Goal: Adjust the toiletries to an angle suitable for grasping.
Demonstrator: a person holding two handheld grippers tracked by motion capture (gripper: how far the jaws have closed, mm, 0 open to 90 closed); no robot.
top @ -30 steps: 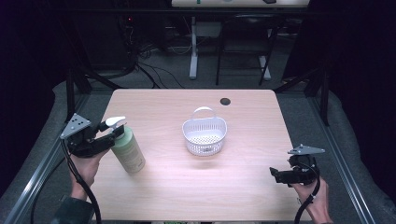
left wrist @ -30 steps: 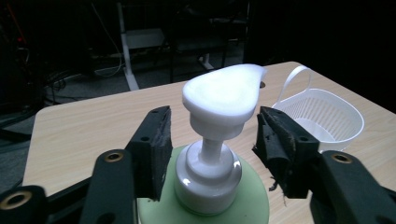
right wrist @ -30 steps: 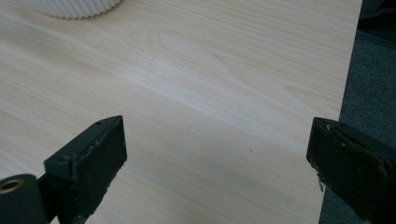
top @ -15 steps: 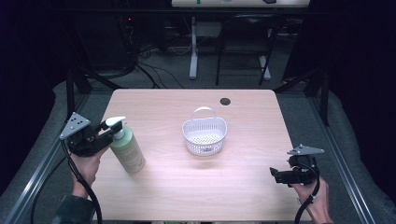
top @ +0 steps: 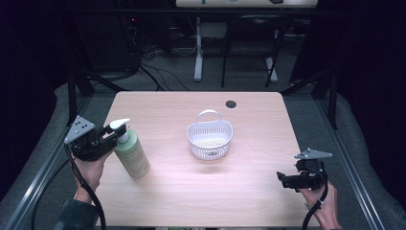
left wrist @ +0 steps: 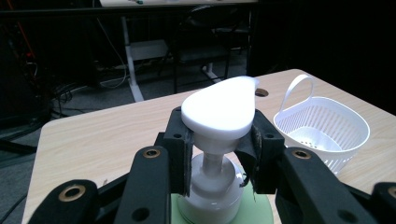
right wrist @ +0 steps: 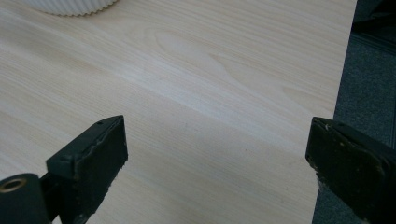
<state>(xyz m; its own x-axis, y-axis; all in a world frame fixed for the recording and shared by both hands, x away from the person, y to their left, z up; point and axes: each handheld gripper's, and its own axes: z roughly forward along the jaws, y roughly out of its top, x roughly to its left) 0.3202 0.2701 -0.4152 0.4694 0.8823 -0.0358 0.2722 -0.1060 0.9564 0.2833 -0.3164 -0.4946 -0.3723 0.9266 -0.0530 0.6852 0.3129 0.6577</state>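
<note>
Since the earlier frame the left gripper (top: 106, 140) jaws have just been closing, and now both pads clamp the neck of the pump bottle (top: 130, 152) under its white pump head (left wrist: 219, 108); neither hand has shifted otherwise. Bottle stands on the table (top: 249, 191), tilted, base leaning away from the jaws, long axis running from the pinched neck down to the wood. In the left gripper view the neck sits dead centre between the jaws, pump head just above the pads, green body below.

White basket (top: 209, 139) lies past the bottle, ahead and to the right of the left jaws, well apart, handle up at its far side. Likely move: lift and carry the bottle to the basket, so that offset is what matters.

Right gripper (top: 283, 179) is at the near right corner of the table, jaws wide apart, nothing between them, bare wood underneath; basket edge (right wrist: 70, 7) is just at the top of its view. Left hand is the one on the bottle; the right is far from it.
</note>
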